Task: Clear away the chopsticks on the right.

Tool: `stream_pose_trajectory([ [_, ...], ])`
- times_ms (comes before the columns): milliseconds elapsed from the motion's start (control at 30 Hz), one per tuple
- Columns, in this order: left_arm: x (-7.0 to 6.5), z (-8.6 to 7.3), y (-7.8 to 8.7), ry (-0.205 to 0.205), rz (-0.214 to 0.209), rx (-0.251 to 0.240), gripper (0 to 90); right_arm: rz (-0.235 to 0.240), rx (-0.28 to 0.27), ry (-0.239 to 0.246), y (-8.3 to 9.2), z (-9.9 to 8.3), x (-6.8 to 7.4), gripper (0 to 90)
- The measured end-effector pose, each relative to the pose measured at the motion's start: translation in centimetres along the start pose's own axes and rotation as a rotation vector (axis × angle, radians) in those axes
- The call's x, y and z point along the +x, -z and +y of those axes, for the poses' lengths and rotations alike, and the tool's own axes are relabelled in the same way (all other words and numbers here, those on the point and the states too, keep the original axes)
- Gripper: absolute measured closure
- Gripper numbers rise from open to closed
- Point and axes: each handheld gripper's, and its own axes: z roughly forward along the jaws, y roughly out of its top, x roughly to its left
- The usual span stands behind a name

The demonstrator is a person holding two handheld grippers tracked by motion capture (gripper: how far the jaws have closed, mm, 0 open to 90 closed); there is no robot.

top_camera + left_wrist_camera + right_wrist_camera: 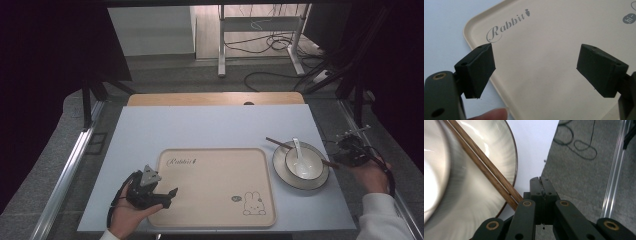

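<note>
Seen from above: beige tray (215,190) with "Rabbit" lettering and a bunny drawing, lying flat on a pale blue mat (210,127) that covers a wooden table (215,98). Left of the tray, at its near left corner, the left gripper (172,194), held in a hand (131,215), jaws standing wide apart with nothing between them, tips reaching just over the tray's left rim. In the left gripper view, same tray (554,37) spread beneath both black pads, "Rabbit" script just beyond the left pad, a fingertip (491,115) at the bottom edge.

Right of the tray, just beside its right rim: a dark-rimmed plate (281,175) carrying a white bowl (310,172), a white spoon (298,152) leaning inside the bowl. Across plate and bowl, a pair of brown chopsticks (278,144), one end pointing toward the tray's far right corner, the other toward the mat's right edge. At that outer end, farther right of the tray, the right gripper (340,161) in the other hand (372,175), jaws pressed fully together. In the right gripper view, right gripper (541,179) shut on itself, gripping nothing; chopsticks (484,167) passing to the left of the closed jaws, whether touching them cannot be told; plate (509,152) and blurred bowl (441,177) close on the same side, grey floor (584,170) with cables beyond the mat's edge.
</note>
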Motion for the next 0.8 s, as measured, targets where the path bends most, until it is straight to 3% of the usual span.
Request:
stream_pose_trajectory([
  [67, 0.0, 0.0, 0.0, 0.001, 0.001, 0.0, 15.3, 0.015, -0.011, 0.005, 0.3, 0.0, 0.1, 89.3],
  [167, 0.1, 0.0, -0.1, 0.002, 0.001, 0.0, 15.3, 0.083, -0.026, 0.035, 0.8, 0.1, 1.0, 89.3],
  [467, 0.1, 0.0, -0.1, 0.005, 0.002, -0.002, 15.3, 0.096, -0.013, 0.079, 0.0, 0.4, 1.7, 89.3],
  [800, 0.2, -0.1, -0.1, 0.006, 0.0, 0.003, 15.3, 0.097, -0.009, 0.081, -0.2, 0.4, 1.7, 89.3],
])
